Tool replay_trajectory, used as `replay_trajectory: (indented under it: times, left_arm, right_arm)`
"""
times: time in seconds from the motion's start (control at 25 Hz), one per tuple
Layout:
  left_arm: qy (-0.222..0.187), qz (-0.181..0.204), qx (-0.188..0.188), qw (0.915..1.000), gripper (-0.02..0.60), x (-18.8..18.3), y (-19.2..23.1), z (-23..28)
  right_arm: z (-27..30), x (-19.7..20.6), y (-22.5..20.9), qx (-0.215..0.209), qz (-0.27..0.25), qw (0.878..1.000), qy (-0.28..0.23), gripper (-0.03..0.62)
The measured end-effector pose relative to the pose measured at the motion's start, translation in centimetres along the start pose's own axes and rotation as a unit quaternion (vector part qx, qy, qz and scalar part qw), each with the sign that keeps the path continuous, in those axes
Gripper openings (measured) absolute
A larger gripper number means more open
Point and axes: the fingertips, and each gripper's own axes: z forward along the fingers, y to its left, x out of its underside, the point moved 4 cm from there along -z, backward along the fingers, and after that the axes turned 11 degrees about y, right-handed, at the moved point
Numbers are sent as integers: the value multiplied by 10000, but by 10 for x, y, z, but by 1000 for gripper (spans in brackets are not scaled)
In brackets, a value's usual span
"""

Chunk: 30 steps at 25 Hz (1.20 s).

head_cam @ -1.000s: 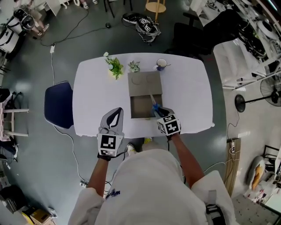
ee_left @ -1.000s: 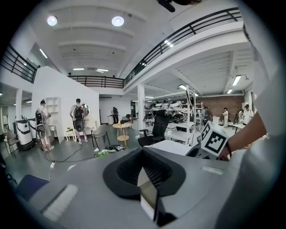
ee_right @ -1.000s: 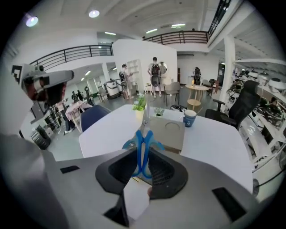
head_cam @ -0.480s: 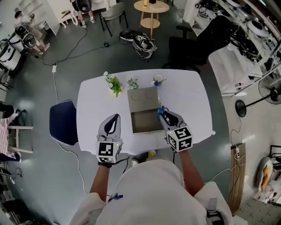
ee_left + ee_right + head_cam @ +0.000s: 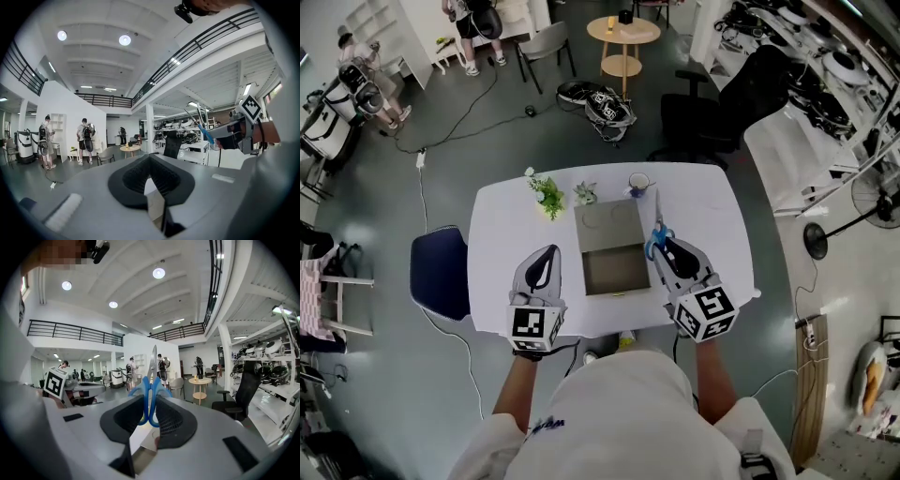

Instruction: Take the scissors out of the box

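The right gripper (image 5: 661, 246) has risen out of the open cardboard box (image 5: 614, 274). Its jaws are nearly closed on the blue handles of the scissors (image 5: 656, 225), which are now held over the box's right edge with the blades pointing away. The pads hide part of the handles. The left gripper (image 5: 547, 253) hovers closed and empty over the white table (image 5: 506, 234). A grey workshop floor (image 5: 441, 141) surrounds the table.

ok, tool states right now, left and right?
Left tool: closed, nothing in it.
Right tool: closed on the scissors, gripped at the blue handles.
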Motion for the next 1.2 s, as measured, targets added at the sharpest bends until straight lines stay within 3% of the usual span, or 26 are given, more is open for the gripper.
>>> replay_trajectory:
  times: [0.32,1.2]
  left_arm:
    - [-58,83,-33,9999,2,-5,-5,-7]
    - [110,198,225,9995,2,4,-19,6]
  right_arm:
    - [-15,-9,4,-33,-163,9984,-542,87]
    - [-27,-4,-5,242,-209,9978,-580,87]
